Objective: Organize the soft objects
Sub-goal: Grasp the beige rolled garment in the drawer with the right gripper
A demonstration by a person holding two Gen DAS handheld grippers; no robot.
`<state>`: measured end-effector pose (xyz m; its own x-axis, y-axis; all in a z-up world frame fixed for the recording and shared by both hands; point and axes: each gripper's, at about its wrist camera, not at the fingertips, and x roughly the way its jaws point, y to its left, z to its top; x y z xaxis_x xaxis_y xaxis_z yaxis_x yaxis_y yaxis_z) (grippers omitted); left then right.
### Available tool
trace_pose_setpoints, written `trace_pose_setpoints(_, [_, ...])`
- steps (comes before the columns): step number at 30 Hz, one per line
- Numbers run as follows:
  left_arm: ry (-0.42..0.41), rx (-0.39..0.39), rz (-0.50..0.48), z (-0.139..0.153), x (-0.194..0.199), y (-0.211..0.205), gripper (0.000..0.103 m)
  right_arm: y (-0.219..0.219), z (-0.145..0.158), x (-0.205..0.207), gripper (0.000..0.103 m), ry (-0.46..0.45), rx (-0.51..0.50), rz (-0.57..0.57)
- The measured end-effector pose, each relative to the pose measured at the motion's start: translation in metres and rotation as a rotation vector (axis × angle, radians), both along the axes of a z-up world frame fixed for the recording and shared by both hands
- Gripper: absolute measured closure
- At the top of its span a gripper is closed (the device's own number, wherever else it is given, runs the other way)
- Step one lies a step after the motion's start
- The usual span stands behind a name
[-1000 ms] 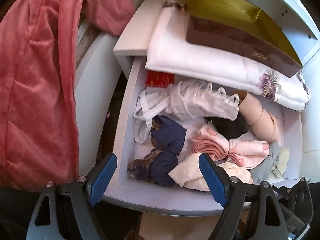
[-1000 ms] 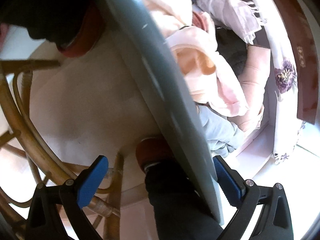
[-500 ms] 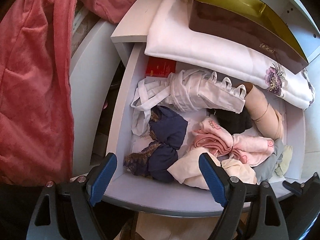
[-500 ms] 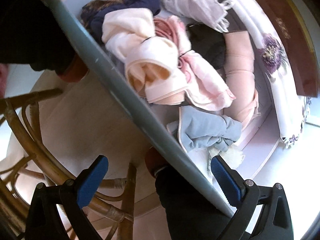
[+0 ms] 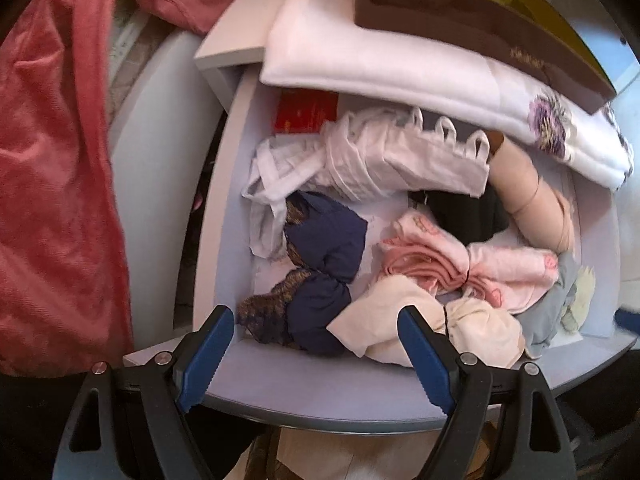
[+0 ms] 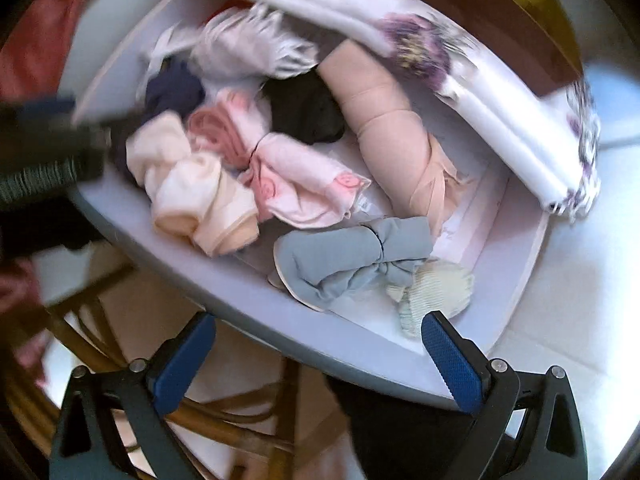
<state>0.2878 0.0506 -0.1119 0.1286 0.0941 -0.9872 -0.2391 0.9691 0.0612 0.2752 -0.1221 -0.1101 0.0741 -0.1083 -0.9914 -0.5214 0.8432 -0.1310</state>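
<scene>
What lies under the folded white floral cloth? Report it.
Under the white floral cloth, a red packet and the beige roll poke out in the drawer; their far ends and the drawer's back stay covered.

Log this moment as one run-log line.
left gripper: open, empty | right gripper: open, empty | both at drawer front | grey bundle nearest right

Left gripper [image 5: 316,344]: jaws spread wide and empty, blue-padded fingers [image 5: 208,354] poised above the near front edge of the open drawer [image 5: 320,392], touching nothing. Right gripper [image 6: 320,354]: jaws likewise spread wide and empty, held over the drawer's front edge toward its right end, one finger just outside that edge and the other just inside it. In the right wrist view the left gripper's body shows as a dark blur at the drawer's left end.
</scene>
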Motion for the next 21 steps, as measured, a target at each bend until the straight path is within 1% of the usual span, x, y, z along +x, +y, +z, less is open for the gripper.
trace_pose_setpoints(2, [0.006,-0.01,-0.005,-0.002,0.0,-0.001,0.017,-0.006,0.009,0.016,0.0,-0.006,0.042,-0.057])
trace_pose_setpoints(5, [0.017,-0.02,-0.008,-0.005,0.0,-0.003,0.017,-0.023,0.022,0.03,0.0,-0.051,0.101,-0.152])
trace_pose_setpoints(7, [0.027,-0.035,-0.007,-0.008,-0.001,-0.003,0.017,-0.029,0.026,0.039,0.0,-0.076,0.122,-0.199])
trace_pose_setpoints(10, [0.047,-0.054,-0.011,-0.012,-0.002,-0.004,0.017,-0.028,0.025,0.062,0.0,-0.11,0.108,-0.213])
trace_pose_setpoints(12, [0.057,-0.068,-0.007,-0.015,-0.003,-0.004,0.017,-0.023,0.017,0.074,0.002,-0.111,0.106,-0.208])
trace_pose_setpoints(13, [0.061,-0.073,-0.007,-0.016,-0.002,-0.005,0.017,-0.022,0.015,0.078,0.004,-0.116,0.104,-0.203])
trace_pose_setpoints(15, [0.068,-0.077,-0.003,-0.017,-0.002,-0.004,0.017,-0.016,0.005,0.09,0.012,-0.132,0.103,-0.202])
trace_pose_setpoints(17, [0.073,-0.081,0.001,-0.019,-0.002,-0.004,0.017,-0.011,-0.004,0.099,0.016,-0.129,0.11,-0.194])
trace_pose_setpoints(21, [0.094,-0.075,-0.006,-0.026,-0.002,-0.006,0.017,-0.002,-0.021,0.113,0.02,-0.16,0.078,-0.163])
